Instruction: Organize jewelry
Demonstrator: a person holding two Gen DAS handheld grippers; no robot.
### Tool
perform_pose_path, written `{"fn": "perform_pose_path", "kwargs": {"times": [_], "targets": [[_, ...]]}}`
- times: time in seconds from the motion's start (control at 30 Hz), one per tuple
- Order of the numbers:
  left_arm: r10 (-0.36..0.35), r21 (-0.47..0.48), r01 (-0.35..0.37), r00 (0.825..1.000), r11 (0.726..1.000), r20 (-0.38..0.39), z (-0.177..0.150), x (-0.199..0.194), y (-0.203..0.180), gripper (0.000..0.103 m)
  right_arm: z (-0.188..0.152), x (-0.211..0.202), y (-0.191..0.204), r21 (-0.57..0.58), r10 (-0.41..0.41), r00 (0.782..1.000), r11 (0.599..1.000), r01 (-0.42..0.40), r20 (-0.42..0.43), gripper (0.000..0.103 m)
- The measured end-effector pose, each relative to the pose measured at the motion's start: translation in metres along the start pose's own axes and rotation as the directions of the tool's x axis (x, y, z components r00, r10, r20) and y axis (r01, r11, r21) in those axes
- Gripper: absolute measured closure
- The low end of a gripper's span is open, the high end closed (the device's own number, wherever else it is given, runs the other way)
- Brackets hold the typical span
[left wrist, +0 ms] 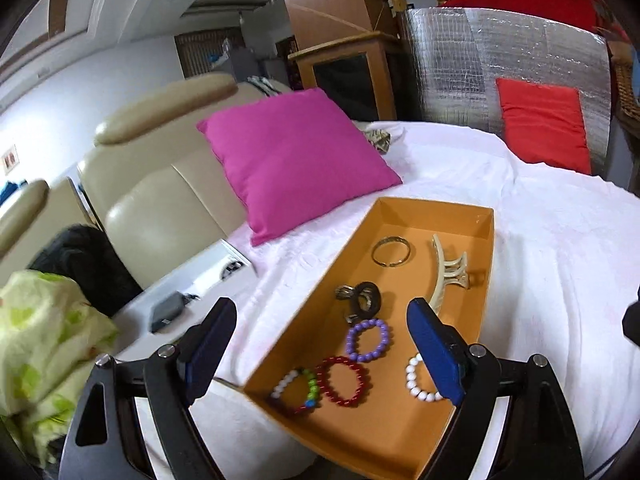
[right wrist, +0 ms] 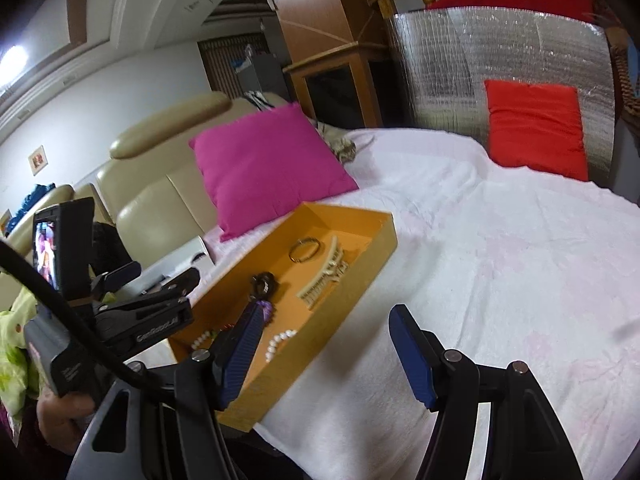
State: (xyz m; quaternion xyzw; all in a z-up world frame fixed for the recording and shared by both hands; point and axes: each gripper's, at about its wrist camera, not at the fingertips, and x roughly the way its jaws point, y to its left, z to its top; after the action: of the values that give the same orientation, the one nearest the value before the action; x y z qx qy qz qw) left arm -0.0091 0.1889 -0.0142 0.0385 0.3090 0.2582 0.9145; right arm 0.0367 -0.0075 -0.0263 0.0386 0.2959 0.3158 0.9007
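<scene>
Left gripper (left wrist: pixel 320 344): jaws spread wide with nothing between the blue pads, hovering over the near end of the orange tray (left wrist: pixel 436 210). Right gripper (right wrist: pixel 324 356): jaws likewise apart and empty, held above the white bed cover (right wrist: pixel 500 260) just right of the tray, its left pad overlapping the tray's near rim in its own view. In the right wrist view the left gripper appears at the left edge, carried by a hand (right wrist: pixel 60 412).

The tray lies on the bed, its long axis running from near to far, with the pink cushion (left wrist: pixel 296 160) just beyond its far left corner and a red cushion (left wrist: pixel 544 124) well apart at the far right.

Contents, near to far: a white, green and blue beaded bracelet (left wrist: pixel 298 390) touching a dark red beaded bracelet (left wrist: pixel 343 381); a white pearl-like bracelet (left wrist: pixel 418 380) partly hidden behind the right pad; a purple beaded bracelet (left wrist: pixel 368 340); a black ring-shaped piece with metal fittings (left wrist: pixel 360 300), type unclear; a cream claw hair clip (left wrist: pixel 448 276) along the right wall; and a thin gold bangle (left wrist: pixel 391 251) toward the far end.

Progress: every visible piece already lies inside the tray, and no jewelry shows on the bed cover. Collection thus appears complete or nearly so; only tidier spacing of the overlapping near bracelets seems left.
</scene>
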Motion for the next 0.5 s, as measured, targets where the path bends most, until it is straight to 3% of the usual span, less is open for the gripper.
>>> {"fn": "perform_pose_path", "kwargs": {"times": [0.5], "targets": [[0.03, -0.025, -0.029, 0.998, 0.999, 0.046, -0.004, -0.08, 0.037, 0.015, -0.003, -0.063, 0.055, -0.059, 0.018, 0.998, 0.998, -0.014, 0.064, 0.031]]}}
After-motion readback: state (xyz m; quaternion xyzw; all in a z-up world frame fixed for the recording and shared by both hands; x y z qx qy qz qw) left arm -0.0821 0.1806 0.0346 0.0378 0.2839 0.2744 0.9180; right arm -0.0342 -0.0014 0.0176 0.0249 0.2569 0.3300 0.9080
